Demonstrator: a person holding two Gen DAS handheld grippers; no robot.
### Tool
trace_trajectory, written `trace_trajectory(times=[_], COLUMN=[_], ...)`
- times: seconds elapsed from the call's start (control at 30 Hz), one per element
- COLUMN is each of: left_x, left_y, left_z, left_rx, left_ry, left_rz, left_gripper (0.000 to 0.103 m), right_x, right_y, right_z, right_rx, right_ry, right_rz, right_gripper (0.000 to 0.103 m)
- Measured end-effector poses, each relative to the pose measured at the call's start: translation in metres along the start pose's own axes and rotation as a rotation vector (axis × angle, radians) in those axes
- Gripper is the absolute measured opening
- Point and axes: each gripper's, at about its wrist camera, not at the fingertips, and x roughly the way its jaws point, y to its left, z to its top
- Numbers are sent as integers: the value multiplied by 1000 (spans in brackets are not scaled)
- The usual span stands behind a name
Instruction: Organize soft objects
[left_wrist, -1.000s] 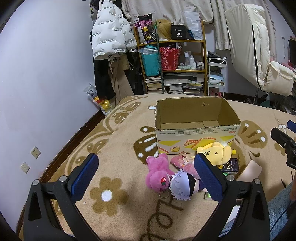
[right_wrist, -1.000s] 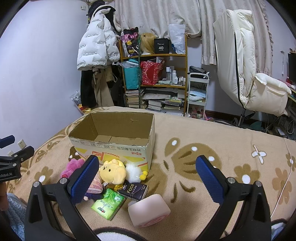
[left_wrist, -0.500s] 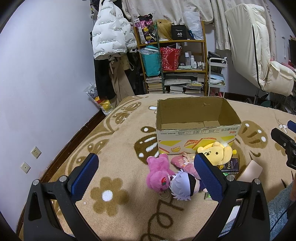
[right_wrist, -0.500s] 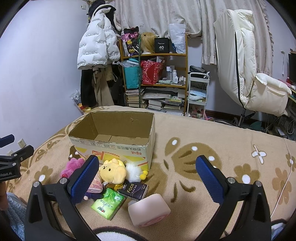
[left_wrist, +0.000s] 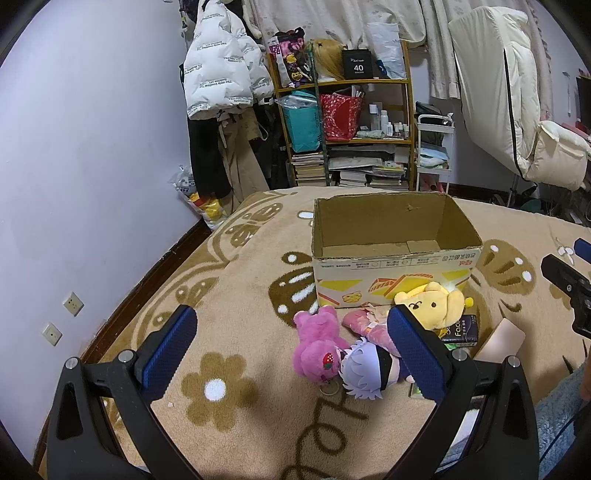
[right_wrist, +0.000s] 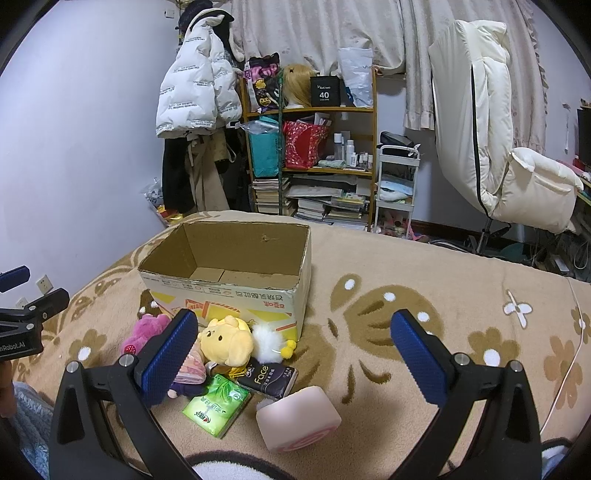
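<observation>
An open cardboard box (left_wrist: 391, 258) (right_wrist: 229, 291) stands empty on the patterned blanket. In front of it lie a pink plush bear (left_wrist: 317, 343) (right_wrist: 142, 330), a yellow plush bear (left_wrist: 432, 304) (right_wrist: 225, 339), a grey-haired doll (left_wrist: 364, 371), a white fluffy ball (right_wrist: 266, 341), a black Face tissue pack (right_wrist: 267, 374), a green tissue pack (right_wrist: 216, 404) and a pink soft block (right_wrist: 297, 419). My left gripper (left_wrist: 291, 343) is open and empty, left of the pile. My right gripper (right_wrist: 295, 354) is open and empty above the pile's right side.
A cluttered shelf (right_wrist: 314, 162) with books and bags stands at the back. A white jacket (left_wrist: 218, 77) hangs on the left wall. A cream chair (right_wrist: 491, 147) is at the right. The blanket (right_wrist: 424, 280) spreads wide to the right of the box.
</observation>
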Motion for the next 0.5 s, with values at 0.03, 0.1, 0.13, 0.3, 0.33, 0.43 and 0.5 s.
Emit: trace_trajectory(times=[0.03,0.1,0.13,0.3,0.33,0.43,0.5], left_x=[0,0,0,4,4,4,3], left_y=[0,1,1,3,3,3,2], left_z=[0,0,0,1,1,1,1], left_rx=[0,-1,0,1,0,-1,0], left_ry=[0,1,1,0,1,1,0], left_rz=[1,1,0,1,1,1,2], left_gripper=[102,102,102,102,102,102,102], right_x=[0,0,0,0,0,0,0], right_y=[0,1,1,1,1,2,1], right_z=[0,0,0,0,0,0,0], right_rx=[0,-1,-1,-2,-1,-1,-2], right_ry=[-1,0,-1,0,0,0,0], right_rz=[1,0,0,0,0,-1,-1], right_gripper=[103,103,103,103,103,103,103])
